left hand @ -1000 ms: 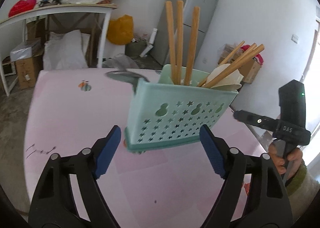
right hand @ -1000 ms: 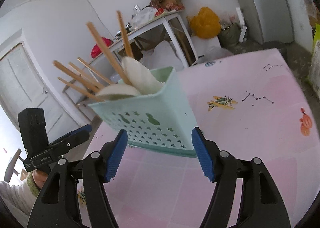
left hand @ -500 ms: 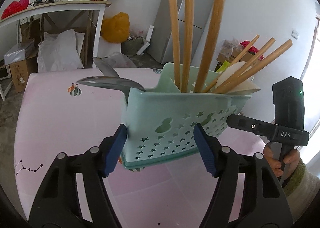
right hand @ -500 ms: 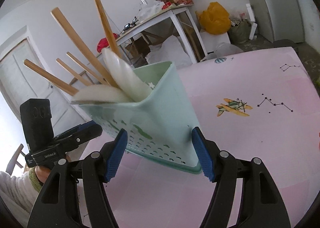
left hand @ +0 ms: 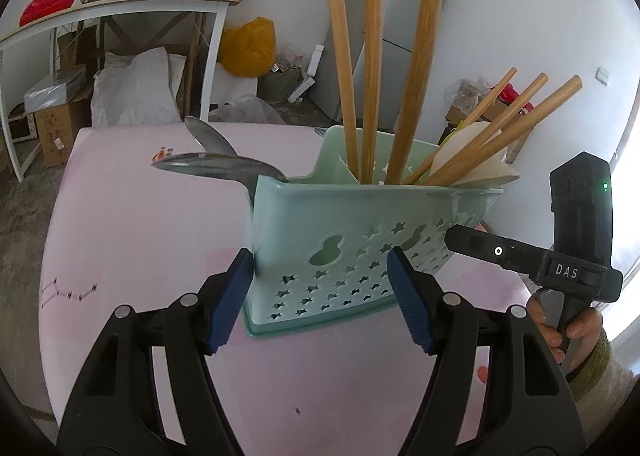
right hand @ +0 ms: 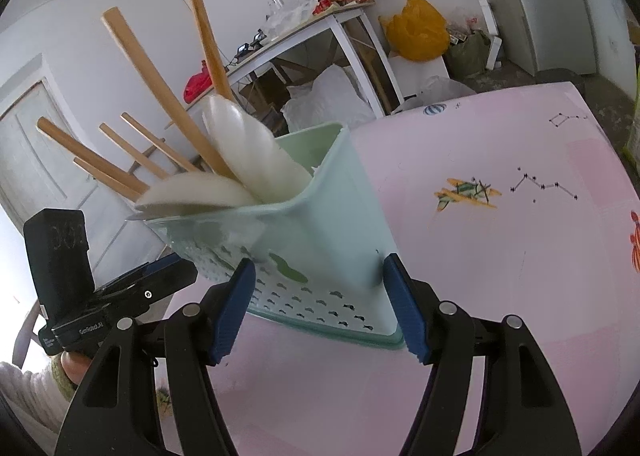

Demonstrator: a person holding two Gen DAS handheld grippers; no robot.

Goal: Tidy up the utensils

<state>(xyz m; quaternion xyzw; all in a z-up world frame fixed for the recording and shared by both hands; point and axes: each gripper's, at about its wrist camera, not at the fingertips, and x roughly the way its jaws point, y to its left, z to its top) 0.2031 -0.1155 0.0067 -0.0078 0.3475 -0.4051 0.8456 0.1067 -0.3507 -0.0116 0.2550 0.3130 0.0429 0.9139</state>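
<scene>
The letters "DAS" were printed in white on the black body of the right gripper (left hand: 568, 271). A small white label was seen on the left gripper (right hand: 91, 330), too blurred to be read.

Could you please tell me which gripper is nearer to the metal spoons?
Left. The left gripper clasps the caddy end where the metal spoons stick out; the right gripper holds the opposite end, by the white spoons.
</scene>
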